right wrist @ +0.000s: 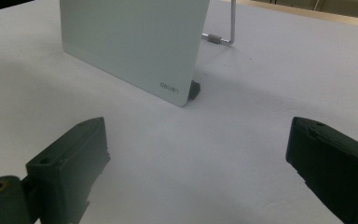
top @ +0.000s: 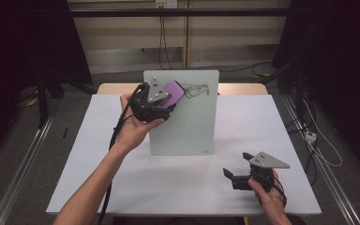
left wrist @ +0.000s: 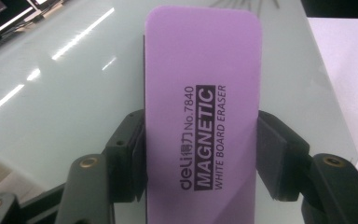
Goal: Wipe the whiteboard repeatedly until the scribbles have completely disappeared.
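Note:
A pale glass whiteboard (top: 187, 122) stands tilted on the white table, with black scribbles (top: 198, 89) near its top edge. My left gripper (top: 166, 101) is shut on a purple magnetic whiteboard eraser (top: 173, 91), held against the board's upper left part. In the left gripper view the eraser (left wrist: 200, 112) sits between both black pads, over the glossy board (left wrist: 56, 93). My right gripper (top: 236, 171) rests low on the table at the front right, jaws open with nothing between them. In the right gripper view the whiteboard (right wrist: 135, 42) stands ahead on its wire stand (right wrist: 223, 32).
The white table (top: 98, 154) has bare surface to the left and in front of the board. Behind it are a wooden edge (top: 243, 88), cables on the floor and dark curtains at both sides.

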Available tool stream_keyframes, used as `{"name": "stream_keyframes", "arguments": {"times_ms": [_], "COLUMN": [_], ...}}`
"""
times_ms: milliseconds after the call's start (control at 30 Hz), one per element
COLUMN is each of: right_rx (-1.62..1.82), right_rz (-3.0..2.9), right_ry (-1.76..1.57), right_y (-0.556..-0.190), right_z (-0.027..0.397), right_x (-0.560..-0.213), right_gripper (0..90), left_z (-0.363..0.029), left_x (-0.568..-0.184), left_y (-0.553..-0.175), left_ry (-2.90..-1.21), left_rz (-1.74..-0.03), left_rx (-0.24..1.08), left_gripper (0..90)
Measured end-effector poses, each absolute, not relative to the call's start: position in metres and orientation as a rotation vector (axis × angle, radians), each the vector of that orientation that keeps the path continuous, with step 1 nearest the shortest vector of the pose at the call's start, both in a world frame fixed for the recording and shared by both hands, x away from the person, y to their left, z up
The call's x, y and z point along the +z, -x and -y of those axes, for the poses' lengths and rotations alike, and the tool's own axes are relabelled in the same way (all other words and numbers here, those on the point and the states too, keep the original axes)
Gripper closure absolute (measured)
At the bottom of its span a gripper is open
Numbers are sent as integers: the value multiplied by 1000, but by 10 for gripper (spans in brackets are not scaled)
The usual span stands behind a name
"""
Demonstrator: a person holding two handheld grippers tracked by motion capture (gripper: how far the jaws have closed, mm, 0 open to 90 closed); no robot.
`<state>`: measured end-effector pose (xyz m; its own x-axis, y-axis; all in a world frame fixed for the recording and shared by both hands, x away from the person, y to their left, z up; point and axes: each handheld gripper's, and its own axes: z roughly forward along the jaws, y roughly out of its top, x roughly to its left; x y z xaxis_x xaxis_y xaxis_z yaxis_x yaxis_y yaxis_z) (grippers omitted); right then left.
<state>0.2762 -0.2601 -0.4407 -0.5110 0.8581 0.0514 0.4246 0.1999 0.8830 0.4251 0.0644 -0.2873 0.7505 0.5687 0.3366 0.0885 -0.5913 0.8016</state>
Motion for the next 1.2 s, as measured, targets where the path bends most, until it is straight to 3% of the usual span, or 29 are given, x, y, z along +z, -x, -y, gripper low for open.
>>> {"name": "stream_keyframes", "arguments": {"times_ms": [567,1200], "right_rx": [1260,1264], "right_rz": [-2025,-2027], "right_ry": [-1194,-1189], "right_y": [-276,-276], "right_z": [261,261], "right_x": [-441,-441], "right_gripper": [53,53], "left_z": [-45,-66], "left_x": [-311,-270], "left_y": [-416,-433], "left_ry": [-2133,-2037], "left_rz": [-471,-545], "left_rx": [689,729], "left_gripper": [411,411]}}
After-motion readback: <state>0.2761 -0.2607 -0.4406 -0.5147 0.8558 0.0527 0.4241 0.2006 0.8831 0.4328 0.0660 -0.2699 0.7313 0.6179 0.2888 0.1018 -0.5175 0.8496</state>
